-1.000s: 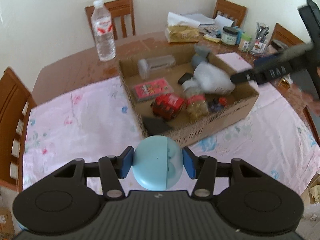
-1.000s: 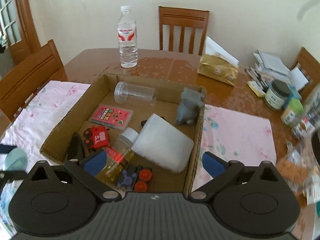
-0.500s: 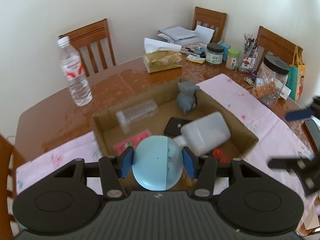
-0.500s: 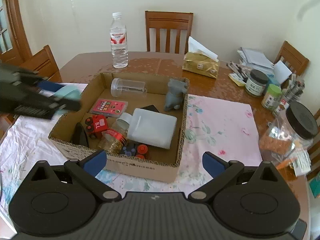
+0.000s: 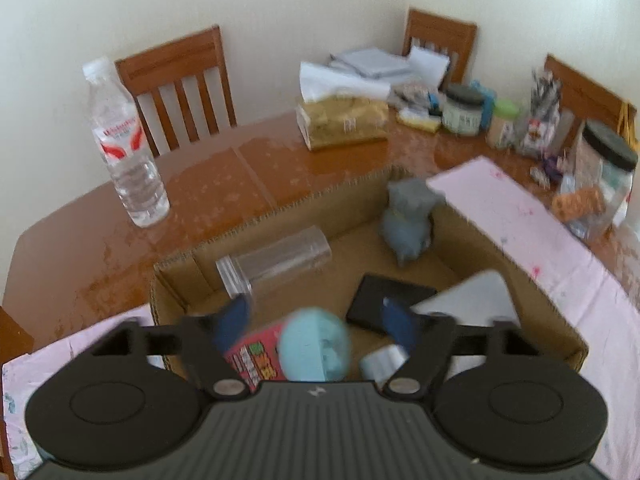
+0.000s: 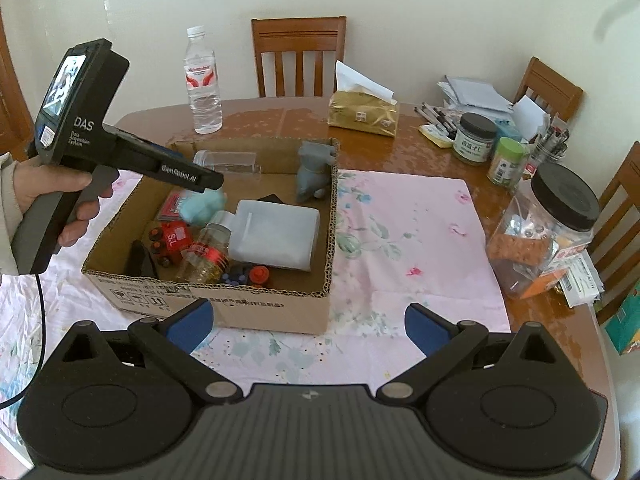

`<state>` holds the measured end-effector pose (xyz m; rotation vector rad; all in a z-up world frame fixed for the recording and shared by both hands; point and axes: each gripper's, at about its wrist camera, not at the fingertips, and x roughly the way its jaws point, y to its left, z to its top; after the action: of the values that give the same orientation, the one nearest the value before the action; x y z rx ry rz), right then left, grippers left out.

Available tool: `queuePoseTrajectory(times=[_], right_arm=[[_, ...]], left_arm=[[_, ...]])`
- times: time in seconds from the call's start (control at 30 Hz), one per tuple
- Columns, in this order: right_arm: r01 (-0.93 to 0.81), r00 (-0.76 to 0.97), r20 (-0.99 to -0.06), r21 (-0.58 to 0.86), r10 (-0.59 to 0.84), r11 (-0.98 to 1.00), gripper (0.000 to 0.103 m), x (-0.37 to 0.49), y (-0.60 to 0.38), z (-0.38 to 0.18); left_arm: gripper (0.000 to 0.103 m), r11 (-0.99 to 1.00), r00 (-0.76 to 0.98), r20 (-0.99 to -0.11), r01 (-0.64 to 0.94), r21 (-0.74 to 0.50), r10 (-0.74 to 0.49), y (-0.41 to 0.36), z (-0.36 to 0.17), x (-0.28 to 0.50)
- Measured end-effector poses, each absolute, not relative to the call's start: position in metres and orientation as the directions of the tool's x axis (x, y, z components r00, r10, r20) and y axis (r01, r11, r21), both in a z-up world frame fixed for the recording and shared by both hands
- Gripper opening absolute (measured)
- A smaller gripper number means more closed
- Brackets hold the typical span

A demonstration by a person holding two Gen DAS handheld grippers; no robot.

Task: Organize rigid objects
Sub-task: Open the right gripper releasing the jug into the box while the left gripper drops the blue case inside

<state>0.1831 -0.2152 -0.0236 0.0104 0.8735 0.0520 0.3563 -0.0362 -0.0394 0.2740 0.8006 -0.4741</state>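
Left hand-held gripper (image 5: 314,322) over open brown cardboard box (image 6: 256,308) on desk (image 6: 280,114), jaws just spread, pale blue round plastic ball (image 5: 314,346) loose between blue pads, untouched, above box contents; right hand-held gripper (image 6: 306,322) wide apart, empty.

A wooden counter (image 6: 400,152) carries a pink floral cloth (image 6: 412,216) under its near part. Toward the far edge a clear water bottle (image 6: 203,84) with a red-and-white label stands upright, and a gold tissue box (image 6: 363,114) sits well to its right with a white tissue sticking up. On the right are a dark-lidded jar (image 6: 475,138), a green-lidded container (image 6: 507,162), pens (image 6: 436,117), stacked papers (image 6: 474,92) and a big clear black-lidded jar (image 6: 544,228). Wooden chairs (image 6: 299,54) ring the counter.
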Motion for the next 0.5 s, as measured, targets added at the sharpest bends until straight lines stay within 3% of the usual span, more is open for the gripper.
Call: queuePoseTrajectory(times=[0.07,0.33,0.5], right_arm=[[-0.042,0.64,-0.766,0.033,0.052,0.999,0.103,0.184,-0.215,-0.023],[-0.064,0.631,-0.773,0.033,0.066,0.997,0.103,0.194,-0.206,-0.019],[-0.092,0.623,-0.779,0.022,0.075,0.996,0.103,0.198,-0.197,-0.018]], left_arm=[[0.101,0.877,0.646,-0.705,0.476,0.071,-0.294,-0.033,-0.03,0.351],[0.102,0.911,0.742,-0.618,0.401,0.1,-0.259,-0.008,0.007,0.313],[0.103,0.946,0.753,-0.624,0.317,0.062,-0.211,0.011,0.014,0.283]])
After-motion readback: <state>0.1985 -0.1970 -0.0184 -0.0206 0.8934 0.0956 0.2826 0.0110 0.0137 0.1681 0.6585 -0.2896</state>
